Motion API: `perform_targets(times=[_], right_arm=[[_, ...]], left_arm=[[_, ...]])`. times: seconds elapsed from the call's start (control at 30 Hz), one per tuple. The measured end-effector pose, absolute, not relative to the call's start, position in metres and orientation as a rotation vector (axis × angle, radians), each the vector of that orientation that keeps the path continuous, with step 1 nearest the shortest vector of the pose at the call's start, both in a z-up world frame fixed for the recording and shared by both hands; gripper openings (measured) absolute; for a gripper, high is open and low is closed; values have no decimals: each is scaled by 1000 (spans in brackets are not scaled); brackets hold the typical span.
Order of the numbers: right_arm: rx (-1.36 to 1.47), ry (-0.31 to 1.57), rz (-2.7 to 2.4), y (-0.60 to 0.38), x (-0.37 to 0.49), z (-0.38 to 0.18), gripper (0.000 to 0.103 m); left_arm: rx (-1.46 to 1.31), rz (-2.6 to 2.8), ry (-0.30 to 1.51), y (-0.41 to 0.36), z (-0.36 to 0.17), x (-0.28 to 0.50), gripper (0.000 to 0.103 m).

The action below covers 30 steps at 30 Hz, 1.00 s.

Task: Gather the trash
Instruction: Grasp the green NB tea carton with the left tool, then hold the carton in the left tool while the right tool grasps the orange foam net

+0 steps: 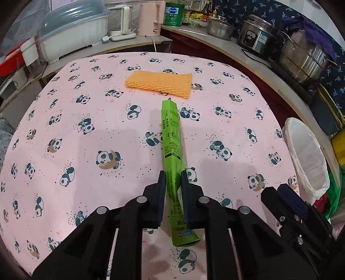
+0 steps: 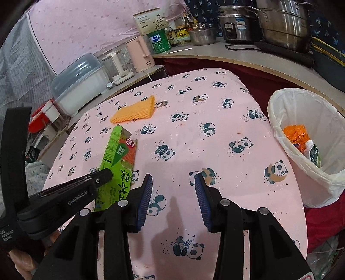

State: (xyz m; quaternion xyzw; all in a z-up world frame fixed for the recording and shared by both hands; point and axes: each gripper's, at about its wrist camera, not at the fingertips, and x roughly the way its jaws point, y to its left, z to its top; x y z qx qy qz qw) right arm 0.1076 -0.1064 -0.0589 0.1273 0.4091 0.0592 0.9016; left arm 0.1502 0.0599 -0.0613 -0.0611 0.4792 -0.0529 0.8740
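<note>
My left gripper (image 1: 173, 175) is shut on a flattened green carton (image 1: 171, 137), pinching it edge-on near its lower end; the carton sticks out ahead over the pink panda tablecloth (image 1: 86, 129). From the right wrist view the same green carton (image 2: 118, 159) shows its printed face, with the left gripper (image 2: 105, 174) clamped on it. My right gripper (image 2: 173, 178) stands open over the cloth, nothing between its blue pads. An orange foam net (image 1: 159, 83) lies flat farther back on the table. A white-lined trash bin (image 2: 280, 133) beside the table's right edge holds orange wrappers and a small pouch.
Behind the table run counters with a pink kettle (image 1: 151, 18), a covered white dish rack (image 1: 73, 32), a green tin, bottles, a rice cooker (image 1: 256, 36) and steel pots (image 1: 301, 56). The right gripper's tip (image 1: 289, 200) shows at the left wrist view's lower right, near the bin (image 1: 310, 155).
</note>
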Motion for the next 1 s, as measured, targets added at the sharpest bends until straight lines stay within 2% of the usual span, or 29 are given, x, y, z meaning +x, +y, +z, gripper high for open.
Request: perform_targets(times=[0.47,0.67,1.0], right_arm=[[267,843,116,-109,113,-59,41],[269,845,120,-108,117,-61,41],[257,835,172,-87,153,-52,41]], left_arm=[[-118,-142,1013,46,-81,157,25],[-103,-179,1005,47,-75,155,17],[-153,-145,951,80,-45,173,16]])
